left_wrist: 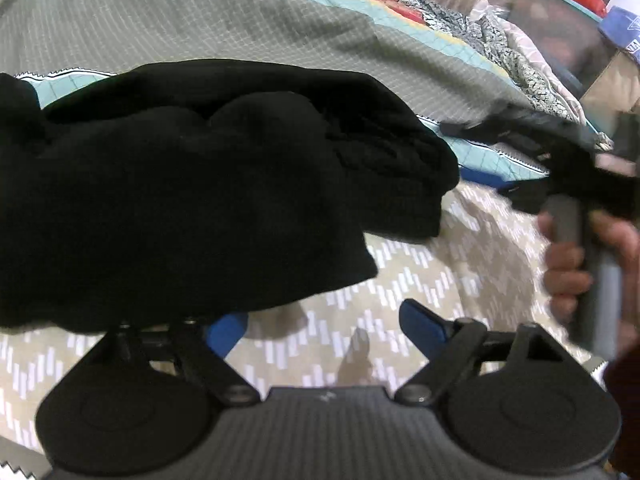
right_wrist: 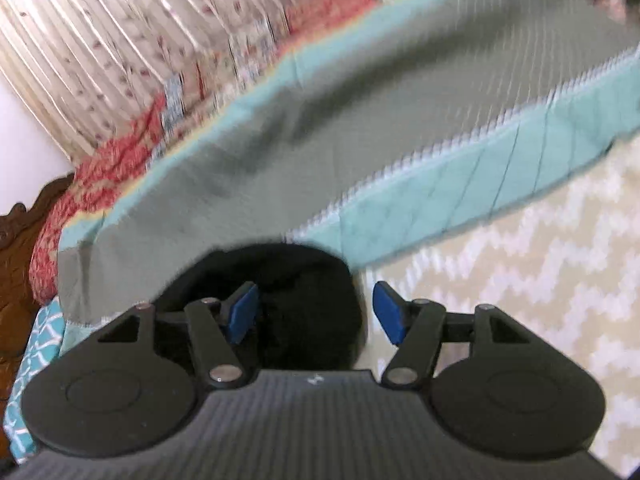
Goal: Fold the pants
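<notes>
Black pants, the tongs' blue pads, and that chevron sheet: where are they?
black pants (left_wrist: pixel 192 200): left wrist view, middle of the folded bundle.
blue pads (right_wrist: pixel 387 314): right wrist view, right pad's face.
chevron sheet (left_wrist: pixel 460 264): left wrist view, bare patch.

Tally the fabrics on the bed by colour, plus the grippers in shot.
Black folded pants: 1
Grey-green quilted blanket with teal border: 1
Beige bedsheet with white zigzag pattern: 1
Black two-finger grippers with blue pads, left gripper and right gripper: 2
Total: 5
</notes>
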